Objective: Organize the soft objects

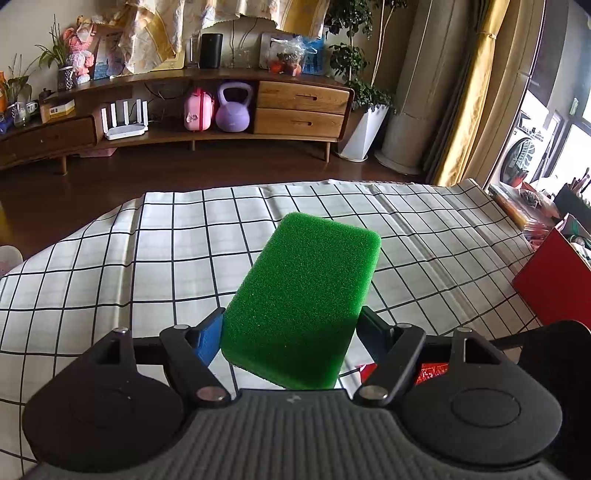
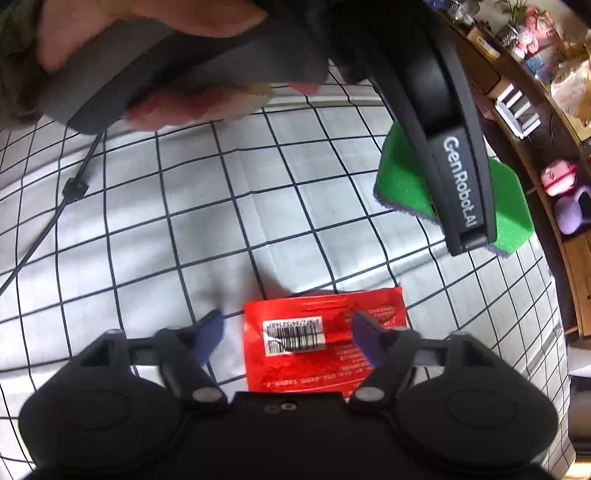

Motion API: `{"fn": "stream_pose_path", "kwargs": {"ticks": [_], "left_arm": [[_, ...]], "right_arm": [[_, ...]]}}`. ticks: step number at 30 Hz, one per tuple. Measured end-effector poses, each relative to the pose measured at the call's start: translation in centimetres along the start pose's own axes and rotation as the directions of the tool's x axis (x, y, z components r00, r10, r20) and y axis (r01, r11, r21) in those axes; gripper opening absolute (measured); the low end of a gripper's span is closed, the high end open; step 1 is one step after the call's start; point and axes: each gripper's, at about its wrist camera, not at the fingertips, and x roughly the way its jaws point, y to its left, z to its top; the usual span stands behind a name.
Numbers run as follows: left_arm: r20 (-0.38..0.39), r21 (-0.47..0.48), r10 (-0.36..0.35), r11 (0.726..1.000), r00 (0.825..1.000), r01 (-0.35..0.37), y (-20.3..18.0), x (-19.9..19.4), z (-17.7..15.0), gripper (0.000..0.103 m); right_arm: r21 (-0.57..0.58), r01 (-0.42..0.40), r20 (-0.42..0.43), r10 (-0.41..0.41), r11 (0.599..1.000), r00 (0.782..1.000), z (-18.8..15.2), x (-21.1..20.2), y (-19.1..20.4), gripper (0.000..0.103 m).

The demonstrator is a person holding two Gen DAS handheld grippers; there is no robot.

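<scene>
My left gripper (image 1: 291, 325) is shut on a green sponge (image 1: 306, 295), its blue pads pressing the sponge's two long sides above the checked cloth (image 1: 147, 258). The right wrist view shows the same sponge (image 2: 400, 177) from the side, with a purple underside, behind the left gripper's black body (image 2: 458, 177), whose handle a hand (image 2: 155, 33) holds. A red foil packet (image 2: 325, 343) with a barcode label lies flat on the cloth (image 2: 221, 206). My right gripper (image 2: 288, 332) hangs over it, pointing steeply down and open. Its right finger (image 2: 365, 336) overlaps the packet and the left one is beside it.
A black cable (image 2: 70, 188) runs over the cloth at the left. A red box (image 1: 550, 280) stands at the table's right edge. Beyond the table are dark floor, a wooden sideboard (image 1: 303, 107), a purple kettlebell (image 1: 232, 110) and a potted plant (image 1: 365, 125).
</scene>
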Motion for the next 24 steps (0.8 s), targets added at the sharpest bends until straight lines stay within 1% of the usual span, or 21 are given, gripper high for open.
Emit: {"fn": "stream_pose_path", "kwargs": {"ticks": [1,2,3,5,6,7,8,11,12,13,14,15,17,20,22,24], "left_arm": [[0.001,0.0,-0.001,1.0,1.0,0.001,0.1,-0.1,0.0,0.075],[0.002,0.0,0.001,1.0,1.0,-0.001,0.2,-0.2,0.0,0.075],[0.002,-0.002,0.002,1.0,1.0,-0.002,0.3,-0.2,0.0,0.075],[0.001,-0.01,0.002,1.0,1.0,-0.002,0.4,-0.3,-0.1,0.075],[0.0,-0.013,0.003,1.0,1.0,-0.003,0.5,-0.3,-0.1,0.075],[-0.001,-0.014,0.004,1.0,1.0,-0.004,0.5,-0.4,-0.1,0.075],[0.0,-0.014,0.006,1.0,1.0,-0.006,0.5,-0.4,-0.2,0.075],[0.003,-0.011,0.005,1.0,1.0,-0.005,0.3,-0.8,-0.3,0.075],[0.004,-0.008,0.007,1.0,1.0,-0.007,0.2,-1.0,-0.3,0.075],[0.004,-0.006,0.008,1.0,1.0,-0.008,0.2,-1.1,-0.3,0.075],[0.004,-0.004,0.007,1.0,1.0,-0.007,0.1,-1.3,-0.3,0.075],[0.004,-0.002,0.008,1.0,1.0,-0.008,0.1,-1.4,-0.4,0.075],[0.006,0.001,0.01,1.0,1.0,-0.01,0.0,-1.7,-0.4,0.075],[0.006,0.002,0.012,1.0,1.0,-0.012,-0.1,-2.0,-0.4,0.075],[0.005,-0.001,0.016,1.0,1.0,-0.016,-0.3,-2.3,-0.4,0.075],[0.002,-0.006,0.02,1.0,1.0,-0.02,-0.5,-2.7,-0.4,0.075]], "right_arm": [[0.019,-0.013,-0.011,0.013,1.0,1.0,0.3,0.0,-0.3,0.06],[0.038,-0.03,-0.021,0.03,0.999,0.999,0.5,0.0,-0.5,0.051],[0.041,-0.04,-0.029,0.041,0.998,0.999,0.5,0.0,-0.6,0.038],[0.046,-0.073,-0.033,0.075,0.996,0.997,0.7,-0.2,-0.5,0.027],[0.054,-0.089,-0.034,0.091,0.995,0.995,0.7,-0.3,-0.5,0.025],[0.054,-0.086,-0.034,0.088,0.995,0.996,0.7,-0.4,-0.3,0.023],[0.05,-0.076,-0.035,0.077,0.996,0.996,0.7,-0.5,-0.1,0.02],[0.042,-0.039,-0.052,0.041,0.998,0.998,0.8,-0.4,0.1,0.017],[0.037,-0.032,-0.053,0.034,0.999,0.998,1.0,-0.4,0.3,0.013],[0.032,-0.025,-0.056,0.027,0.999,0.998,1.0,-0.4,0.5,0.012],[0.03,-0.015,-0.058,0.016,0.999,0.998,1.0,-0.3,0.6,0.004],[0.028,0.0,-0.058,0.002,1.0,0.998,1.2,0.0,1.2,0.001],[0.029,0.022,-0.061,-0.021,0.999,0.998,1.4,0.1,1.7,0.0],[0.032,0.078,-0.055,-0.076,0.996,0.996,1.4,-0.3,2.2,0.0],[0.029,0.139,-0.037,-0.138,0.99,0.99,1.1,-1.2,2.4,0.0],[0.057,0.198,-0.018,-0.198,0.978,0.98,0.4,-2.3,2.2,0.0]]}}
